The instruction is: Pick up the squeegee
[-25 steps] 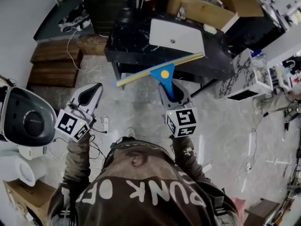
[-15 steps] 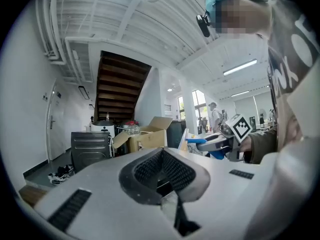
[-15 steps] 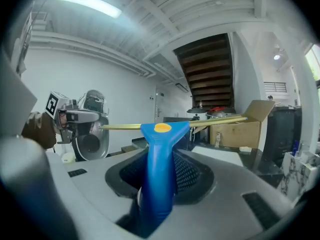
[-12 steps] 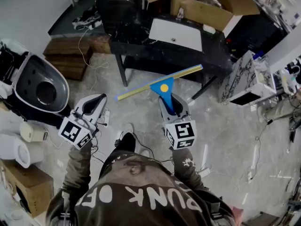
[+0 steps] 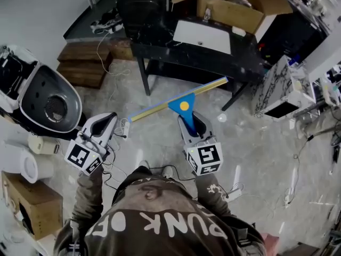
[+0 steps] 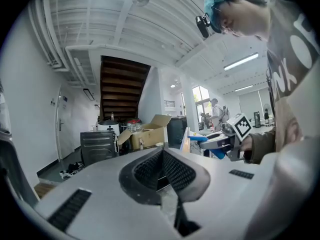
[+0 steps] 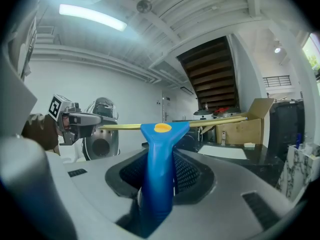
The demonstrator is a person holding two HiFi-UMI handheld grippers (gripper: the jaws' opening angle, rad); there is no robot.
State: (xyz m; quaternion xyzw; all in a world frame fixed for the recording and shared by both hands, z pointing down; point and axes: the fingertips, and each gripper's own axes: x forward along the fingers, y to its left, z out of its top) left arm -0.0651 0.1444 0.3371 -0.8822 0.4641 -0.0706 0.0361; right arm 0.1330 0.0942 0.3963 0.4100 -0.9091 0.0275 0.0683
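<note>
My right gripper (image 5: 190, 122) is shut on the blue handle of the squeegee (image 5: 182, 106), whose long yellow blade (image 5: 160, 106) runs crosswise above the floor. In the right gripper view the handle (image 7: 158, 174) stands upright between the jaws and the yellow blade (image 7: 210, 122) spans the picture. My left gripper (image 5: 103, 122) hangs beside it at the left, jaws closed together with nothing between them; in the left gripper view the ribbed pads (image 6: 161, 171) meet. The right gripper (image 6: 227, 139) shows there too, with the blue handle.
A black table (image 5: 213, 57) with a white sink basin (image 5: 203, 36) stands ahead, an open cardboard box (image 5: 234, 9) behind it. A white and grey round appliance (image 5: 45, 103) lies at the left, wooden pallets (image 5: 85, 68) beyond. Cables trail over the marble floor (image 5: 256, 153).
Both grippers and the squeegee have drawn back from the black table, which now lies farther ahead. The round appliance at the left has come fully into view. Grip unchanged.
</note>
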